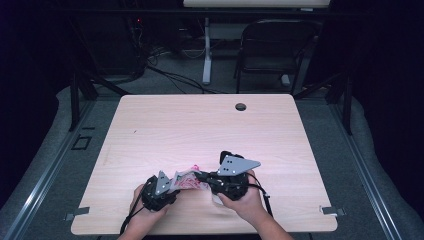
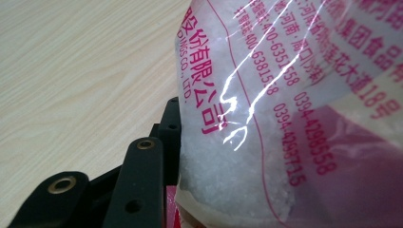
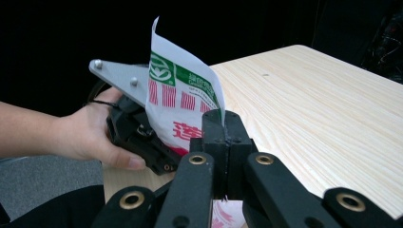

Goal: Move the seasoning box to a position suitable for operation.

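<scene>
Both grippers are gripping a clear plastic bag (image 3: 183,102) of white crystals, printed in red and green, just above the near edge of the pale wooden table (image 1: 210,125). The right gripper (image 3: 223,137) is pinching its edge with jaws fully together. The left gripper (image 3: 142,137) is clamping the filled part, jaws partly apart.

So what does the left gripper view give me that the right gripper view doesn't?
Left gripper view alone: white granules inside the clear part of the bag, red printed characters and phone numbers.

Right gripper view alone: the bag's green logo panel, the right gripper with its jaws shut on the bag's edge, and the person's left hand holding the left gripper.

Both: the same plastic bag and the light wooden table.
</scene>
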The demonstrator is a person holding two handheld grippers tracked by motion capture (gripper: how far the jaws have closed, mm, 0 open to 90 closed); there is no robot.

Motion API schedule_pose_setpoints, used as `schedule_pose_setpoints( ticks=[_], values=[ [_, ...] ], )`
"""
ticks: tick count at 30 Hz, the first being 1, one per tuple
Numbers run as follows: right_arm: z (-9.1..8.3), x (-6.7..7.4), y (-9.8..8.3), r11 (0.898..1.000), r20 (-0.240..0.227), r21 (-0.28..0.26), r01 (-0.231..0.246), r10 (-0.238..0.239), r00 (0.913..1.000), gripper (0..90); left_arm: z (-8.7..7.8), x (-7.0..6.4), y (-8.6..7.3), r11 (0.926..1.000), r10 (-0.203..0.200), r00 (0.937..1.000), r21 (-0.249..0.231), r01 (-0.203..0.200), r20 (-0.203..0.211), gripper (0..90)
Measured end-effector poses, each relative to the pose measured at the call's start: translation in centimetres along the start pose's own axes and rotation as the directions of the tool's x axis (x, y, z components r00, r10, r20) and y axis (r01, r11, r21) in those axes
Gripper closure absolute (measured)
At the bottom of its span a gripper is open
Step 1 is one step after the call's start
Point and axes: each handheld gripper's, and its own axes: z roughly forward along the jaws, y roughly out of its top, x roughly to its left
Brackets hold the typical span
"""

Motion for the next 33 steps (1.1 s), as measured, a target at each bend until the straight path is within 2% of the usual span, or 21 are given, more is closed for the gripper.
schedule_pose_setpoints(
  ticks=[6, 11, 14, 22, 33],
  values=[
    [-0.7, -0.2, -0.1, 1.0, 0.011, -0.003, 0.0, 0.0, 0.9999, 90.0, -0.3, 0.3, 0.7, 0.9996, -0.016, 0.9993, -0.024, 0.015, -0.035, 63.3],
    [-1.4, -0.5, -0.3, 1.0, 0.022, -0.001, -0.007, 0.007, 0.9997, 90.0, -0.3, 0.1, 1.5, 0.9994, 0.017, 0.9967, -0.028, -0.019, -0.079, 63.3],
    [-1.9, -0.8, -0.7, 1.0, 0.034, 0.005, -0.014, 0.014, 0.9993, 90.0, -0.2, -0.1, 2.1, 0.9991, 0.017, 0.9946, -0.038, -0.021, -0.102, 63.4],
    [-2.7, -1.3, -1.1, 1.0, 0.068, 0.003, -0.02, 0.02, 0.9975, 90.0, 0.1, -0.4, 2.9, 0.9979, 0.045, 0.9907, -0.04, -0.05, -0.128, 63.5],
    [-3.1, -1.5, -1.6, 1.0, 0.085, 0.0, -0.03, 0.03, 0.9959, 90.0, 0.2, -0.6, 3.2, 0.9976, 0.036, 0.9906, -0.054, -0.043, -0.132, 63.6]
  ],
)
